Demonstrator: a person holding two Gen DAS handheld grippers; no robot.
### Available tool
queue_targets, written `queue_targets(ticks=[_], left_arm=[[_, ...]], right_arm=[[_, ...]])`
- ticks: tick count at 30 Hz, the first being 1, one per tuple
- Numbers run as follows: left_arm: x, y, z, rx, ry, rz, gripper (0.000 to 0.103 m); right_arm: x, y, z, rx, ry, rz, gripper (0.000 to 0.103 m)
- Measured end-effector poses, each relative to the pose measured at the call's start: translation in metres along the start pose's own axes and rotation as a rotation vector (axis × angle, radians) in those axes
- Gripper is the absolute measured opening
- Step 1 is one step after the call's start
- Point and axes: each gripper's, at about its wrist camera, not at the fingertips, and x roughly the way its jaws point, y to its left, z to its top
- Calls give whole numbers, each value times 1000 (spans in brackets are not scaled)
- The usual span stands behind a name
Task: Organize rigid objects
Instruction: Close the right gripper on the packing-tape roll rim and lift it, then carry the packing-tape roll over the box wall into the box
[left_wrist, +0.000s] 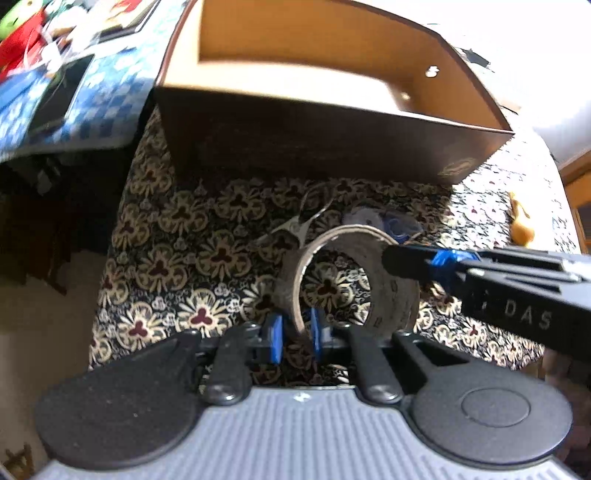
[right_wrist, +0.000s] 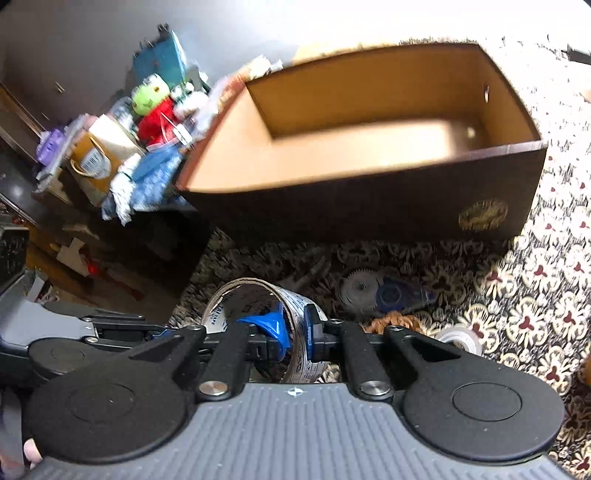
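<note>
A cardboard tape core ring (left_wrist: 391, 280) is held above the patterned tablecloth (left_wrist: 177, 221). My left gripper (left_wrist: 295, 332) is shut on its near wall, blue pads either side. My right gripper (right_wrist: 295, 328) is shut on the same ring (right_wrist: 258, 295), and its finger reaches in from the right in the left wrist view (left_wrist: 424, 264). An empty dark wooden box (left_wrist: 332, 147) with a tan inside stands just behind; it also shows in the right wrist view (right_wrist: 369, 206).
On the cloth lie a correction tape dispenser with a gear (right_wrist: 384, 291), a clear tape roll (right_wrist: 458, 338), a braided brown item (right_wrist: 391, 321) and a metal clip (left_wrist: 299, 229). A cluttered side table with toys (right_wrist: 147, 122) stands left of the box.
</note>
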Motion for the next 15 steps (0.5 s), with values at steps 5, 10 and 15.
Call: queue_targets(ticks=[5,10,15], left_arm=[[-36,-6,12,81,-76,-27,11],[-70,-15,50,150,-197,-48,9],[-78,-24,107,220,-299,-15,6]], right_arm=[[-39,11,21,-20,-138,21,0],[-63,24,62,-102,-298,-6,0],[-49,25,105,-149,-360,-44,0]])
